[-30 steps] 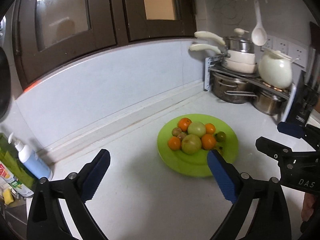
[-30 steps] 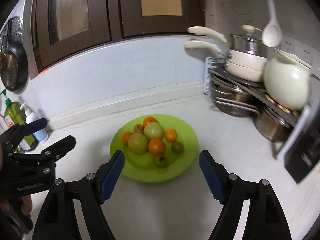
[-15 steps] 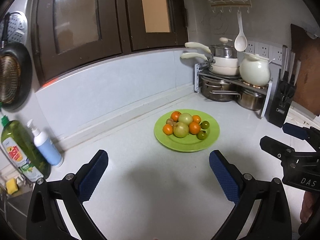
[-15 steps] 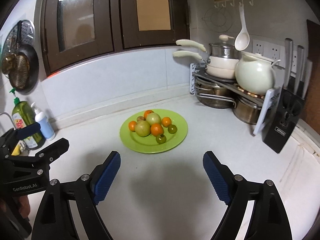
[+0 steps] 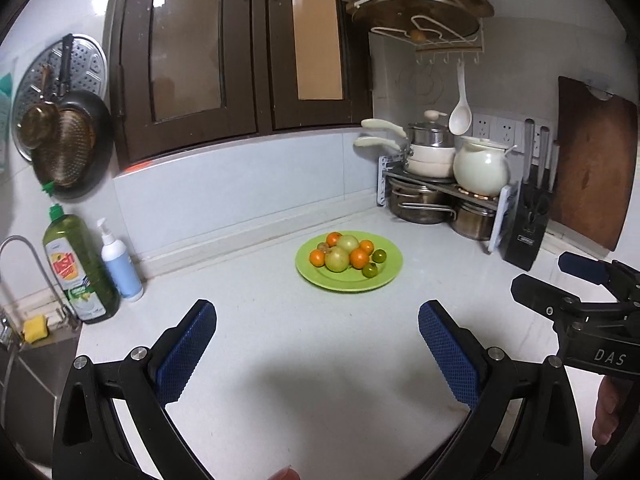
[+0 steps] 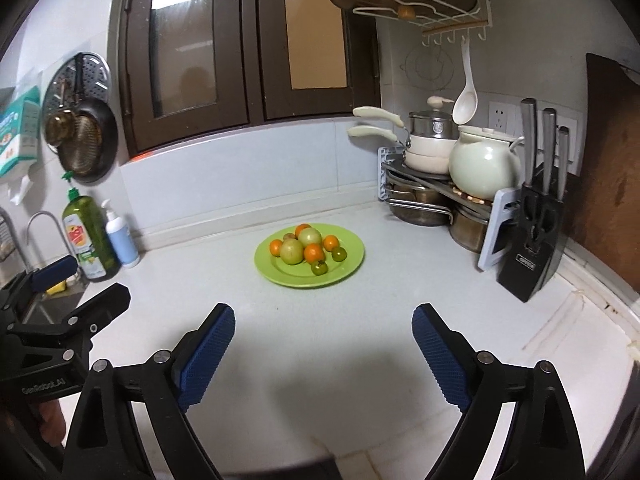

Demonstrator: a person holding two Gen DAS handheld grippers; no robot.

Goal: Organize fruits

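A green plate (image 5: 386, 276) (image 6: 348, 268) sits mid-counter, holding several fruits (image 5: 347, 255) (image 6: 308, 247): orange tangerines, pale green apples, small dark green ones. My left gripper (image 5: 317, 320) is open and empty, well back from the plate. In the right wrist view my right gripper (image 6: 323, 322) hangs short of the plate, jaws opening, nothing between them. Each gripper shows at the edge of the other's view: the right gripper (image 5: 560, 276) and the left gripper (image 6: 80, 284).
A rack of pots (image 6: 432, 196) with a white kettle (image 6: 482, 168) and a knife block (image 6: 534, 248) fill the right corner. Dish soap (image 5: 80, 264) and a pump bottle (image 5: 120, 264) stand left by the sink (image 5: 24, 344). A cutting board (image 5: 592, 168) leans at right.
Both grippers have pulled back and up from the plate, which now looks smaller and farther. The right gripper's jaws stand wider than before.
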